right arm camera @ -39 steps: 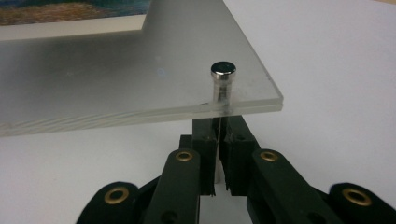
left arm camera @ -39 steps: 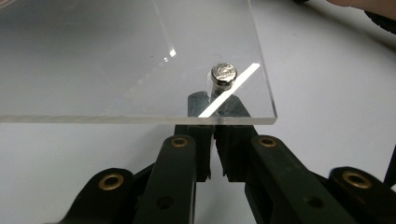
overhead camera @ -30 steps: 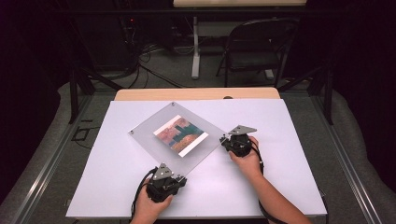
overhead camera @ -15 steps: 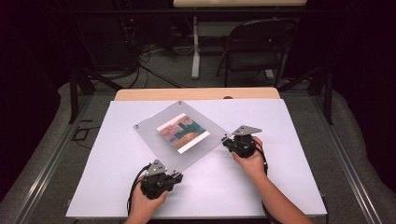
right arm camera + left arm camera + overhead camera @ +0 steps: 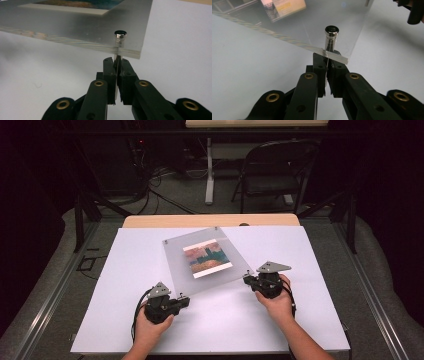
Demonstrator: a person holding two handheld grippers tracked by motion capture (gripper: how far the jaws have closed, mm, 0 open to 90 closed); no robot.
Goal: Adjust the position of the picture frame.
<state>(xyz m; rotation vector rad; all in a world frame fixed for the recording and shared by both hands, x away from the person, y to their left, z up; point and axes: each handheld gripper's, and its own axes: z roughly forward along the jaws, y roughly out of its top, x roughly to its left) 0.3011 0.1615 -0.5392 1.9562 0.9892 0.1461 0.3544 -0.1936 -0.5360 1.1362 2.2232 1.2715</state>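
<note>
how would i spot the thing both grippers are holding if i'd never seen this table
On the white table, look to the middle, between the left gripper and the right gripper. It is the clear acrylic frame, a see-through sheet tilted up off the surface. A small colourful picture sits inside it, and silver pegs mark its corners.

bare white table all round, acrylic frame mid-table

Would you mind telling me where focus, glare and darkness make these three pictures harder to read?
High view: the white table is bright, its surroundings nearly black. Left gripper view: the acrylic frame is hazy and its picture blurred, the metal stud sharp. Right gripper view: the panel's near edge smears, and the stud's cap glints.
</note>
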